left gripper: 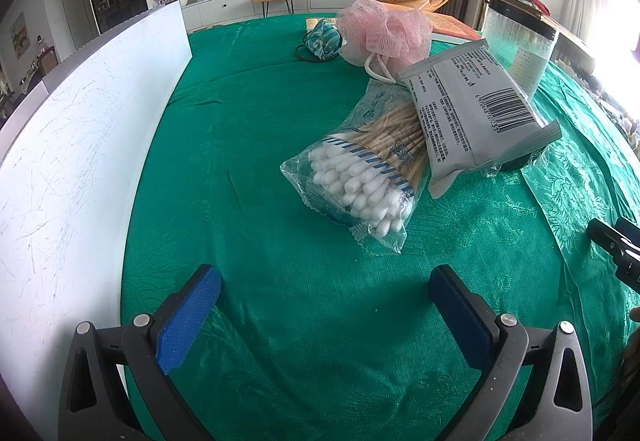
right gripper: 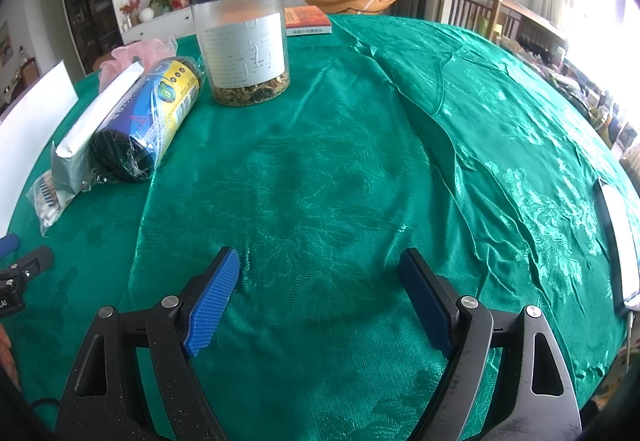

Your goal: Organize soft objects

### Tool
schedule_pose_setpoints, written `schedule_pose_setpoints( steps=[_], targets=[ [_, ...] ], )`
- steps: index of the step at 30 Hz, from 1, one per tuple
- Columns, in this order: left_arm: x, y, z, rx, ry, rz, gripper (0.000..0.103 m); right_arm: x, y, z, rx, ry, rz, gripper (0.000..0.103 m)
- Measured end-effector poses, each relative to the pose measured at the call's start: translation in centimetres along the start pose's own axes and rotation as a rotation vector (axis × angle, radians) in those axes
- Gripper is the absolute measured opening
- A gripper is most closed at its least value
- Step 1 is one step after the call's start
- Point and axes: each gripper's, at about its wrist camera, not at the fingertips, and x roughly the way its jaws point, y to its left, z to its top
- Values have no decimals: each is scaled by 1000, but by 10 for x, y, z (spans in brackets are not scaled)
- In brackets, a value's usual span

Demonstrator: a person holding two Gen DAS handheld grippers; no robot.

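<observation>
Cotton swabs [left gripper: 360,181], packed in a clear plastic bag with white tips toward the camera, lie on the green tablecloth [left gripper: 260,129] ahead of the left gripper [left gripper: 325,283]. A grey wipes packet [left gripper: 476,105] leans across the far end of that bag, and behind it sit a pink mesh bath pouf [left gripper: 386,31] and a small teal patterned pouch [left gripper: 322,39]. In the right wrist view, a dark roll wrapped in clear film [right gripper: 148,121], possibly bin bags, lies touching the packet's right side. A clear plastic jar with a black lid [right gripper: 242,37] stands upright just beyond the roll; a shallow layer of dried brown and green bits covers its bottom, and a white label wraps its wall. A book with an orange cover [right gripper: 308,21] lies flat behind the jar. A white board [left gripper: 80,145] runs along the cloth's left edge.

Both grippers have their 2 blue-padded jaws spread wide, holding nothing, with only bare cloth between them. The right gripper [right gripper: 320,275] and the left both tilt steeply down toward the cloth, side by side.
</observation>
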Motion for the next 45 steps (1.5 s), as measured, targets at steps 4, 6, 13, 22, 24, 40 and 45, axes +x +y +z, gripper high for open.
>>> schedule_pose_setpoints(
  steps=[4,6,13,22,24,40,45],
  targets=[
    [-1,3,1,20,2,-16,103,0,0,0,1,1,4,85],
    [0,4,2,23,2,-20,103,1,0,0,-3,4,11,87],
    [1,3,2,20,0,-15,103,6,3,19,39,27,175,86],
    [1,3,2,20,0,-15,103,40,76,105,9,52,371,82],
    [1,3,3,20,0,-15,103,55,84,112,22,110,380,73],
    [1,3,3,20,0,-15,103,3,9,26,137,138,438,56],
    [1,3,2,20,0,-15,103,1,-62,23,303,-22,289,65]
  ],
)
